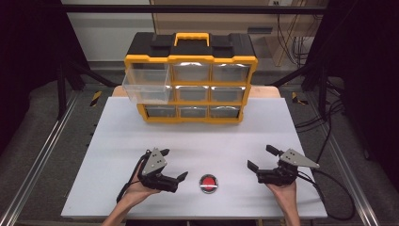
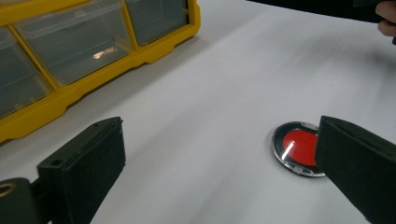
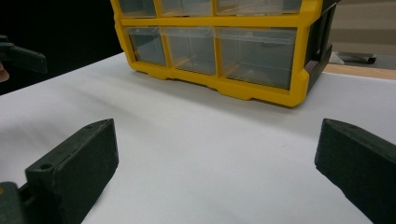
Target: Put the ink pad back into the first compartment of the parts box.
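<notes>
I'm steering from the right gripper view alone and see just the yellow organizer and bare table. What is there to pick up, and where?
Observer: A round red disc with a silvery rim lies on the white table, between the two grippers in the high view.
Operator: Which gripper is closer to it?
Observer: The left gripper; in its own view the disc lies just beside one open jaw, untouched.
Operator: Is my right gripper ready?
Observer: The right gripper is open and holds nothing.
Operator: Any drawer open on the organizer?
Observer: Yes, the top-left drawer of the organizer is pulled out.
</notes>
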{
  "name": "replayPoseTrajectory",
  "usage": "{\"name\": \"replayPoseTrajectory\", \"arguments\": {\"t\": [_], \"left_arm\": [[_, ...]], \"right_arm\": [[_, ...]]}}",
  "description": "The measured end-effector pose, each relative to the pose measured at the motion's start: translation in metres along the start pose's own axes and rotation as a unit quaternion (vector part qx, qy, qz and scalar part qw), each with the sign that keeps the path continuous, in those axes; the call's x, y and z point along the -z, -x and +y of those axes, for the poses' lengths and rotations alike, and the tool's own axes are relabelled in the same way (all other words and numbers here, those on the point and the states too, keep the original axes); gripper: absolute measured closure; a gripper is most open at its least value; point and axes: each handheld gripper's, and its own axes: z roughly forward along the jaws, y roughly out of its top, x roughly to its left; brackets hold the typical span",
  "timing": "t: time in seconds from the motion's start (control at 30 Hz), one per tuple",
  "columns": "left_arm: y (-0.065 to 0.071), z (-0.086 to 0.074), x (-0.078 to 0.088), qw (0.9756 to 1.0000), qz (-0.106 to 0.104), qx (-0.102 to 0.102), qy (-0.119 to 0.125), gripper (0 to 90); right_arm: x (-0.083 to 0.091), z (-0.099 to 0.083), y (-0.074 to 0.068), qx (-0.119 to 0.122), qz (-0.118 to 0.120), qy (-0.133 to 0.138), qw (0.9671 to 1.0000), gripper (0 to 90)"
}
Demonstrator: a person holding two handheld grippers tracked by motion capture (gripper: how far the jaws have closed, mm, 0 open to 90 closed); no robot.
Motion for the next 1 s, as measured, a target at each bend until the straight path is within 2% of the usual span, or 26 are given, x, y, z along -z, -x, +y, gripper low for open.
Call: {"name": "replayPoseTrajectory", "arguments": {"t": [0.23, 0.47, 1.0], "left_arm": [[0.016, 0.008, -0.018, 0.9997, -0.016, -0.006, -0.018, 1.9], [0.023, 0.014, -0.031, 0.9989, -0.034, 0.003, -0.032, 2.1], [0.041, 0.009, -0.059, 0.9954, -0.060, 0.003, -0.074, 2.2]], "right_arm": [[0.000, 0.000, 0.000, 0.003, -0.002, 0.000, 1.0000, 0.4], [0.000, 0.000, 0.000, 0.001, -0.001, -0.001, 1.0000, 0.4], [0.000, 0.000, 0.000, 0.003, -0.002, -0.002, 1.0000, 0.4]]}}
